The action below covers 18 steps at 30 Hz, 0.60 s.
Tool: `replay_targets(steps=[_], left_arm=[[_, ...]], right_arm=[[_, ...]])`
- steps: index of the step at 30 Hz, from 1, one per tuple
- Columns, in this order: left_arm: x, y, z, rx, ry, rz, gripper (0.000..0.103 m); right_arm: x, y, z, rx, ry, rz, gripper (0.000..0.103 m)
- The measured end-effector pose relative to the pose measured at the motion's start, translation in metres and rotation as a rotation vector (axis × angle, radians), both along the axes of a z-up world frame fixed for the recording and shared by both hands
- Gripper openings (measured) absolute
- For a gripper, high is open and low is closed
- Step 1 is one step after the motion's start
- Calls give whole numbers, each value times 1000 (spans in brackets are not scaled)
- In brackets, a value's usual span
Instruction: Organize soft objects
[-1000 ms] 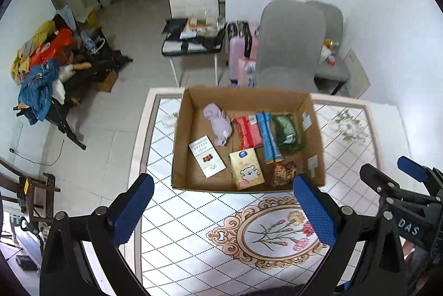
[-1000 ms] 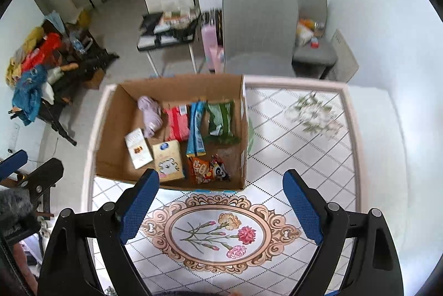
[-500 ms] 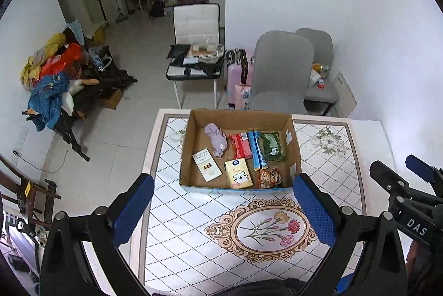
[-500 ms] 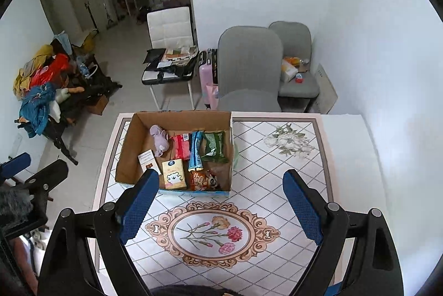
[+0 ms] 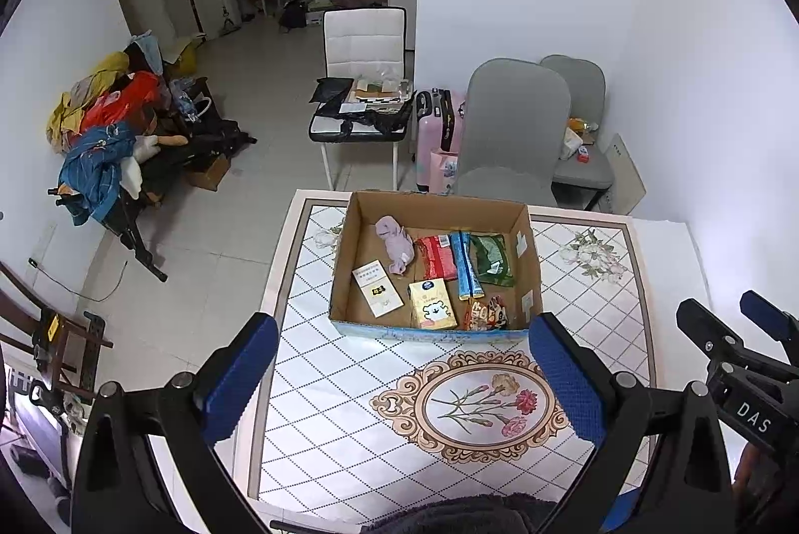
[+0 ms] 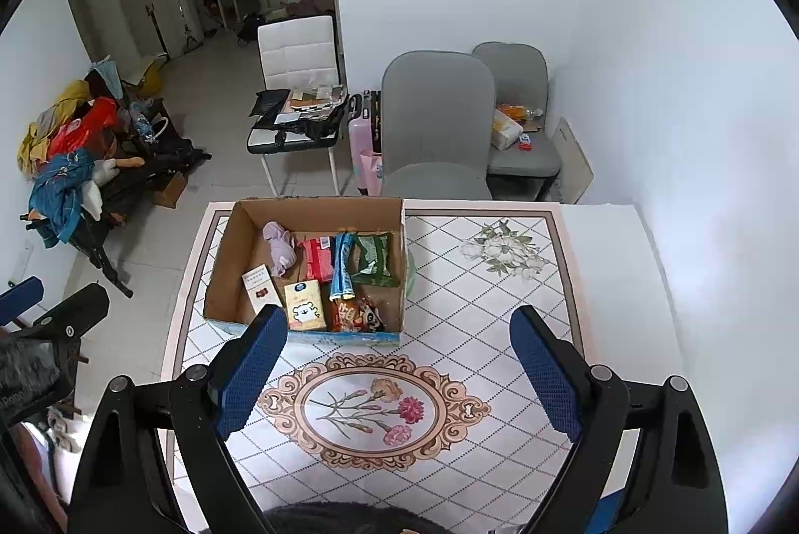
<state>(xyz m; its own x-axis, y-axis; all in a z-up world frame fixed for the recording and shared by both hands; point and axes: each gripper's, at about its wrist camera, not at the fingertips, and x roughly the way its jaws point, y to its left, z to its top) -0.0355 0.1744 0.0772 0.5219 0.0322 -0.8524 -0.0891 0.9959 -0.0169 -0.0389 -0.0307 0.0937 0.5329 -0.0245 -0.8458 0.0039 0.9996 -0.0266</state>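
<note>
Tiled tabletop (image 5: 349,424): cardboard box (image 5: 433,331) holds the packets and a lilac soft toy (image 5: 397,242), ahead of my left claw (image 5: 402,377), well apart; right claw (image 6: 399,372) sits rightward. Both gape wide, empty.

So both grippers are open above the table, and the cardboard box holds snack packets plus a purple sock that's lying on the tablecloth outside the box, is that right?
Not quite. The purple sock lies inside the cardboard box, near its far left corner, as the left wrist view shows. Both the left gripper and the right gripper are open above the table.
</note>
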Motion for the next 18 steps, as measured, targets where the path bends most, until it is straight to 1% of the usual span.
replay_targets(steps=[7, 18], left_arm=[[-2, -10, -6, 7, 22, -16, 103], [-2, -11, -4, 4, 24, -17, 103]], right_arm=[[-1, -2, -2, -18, 1, -3, 93], [-2, -2, -1, -18, 2, 1, 93]])
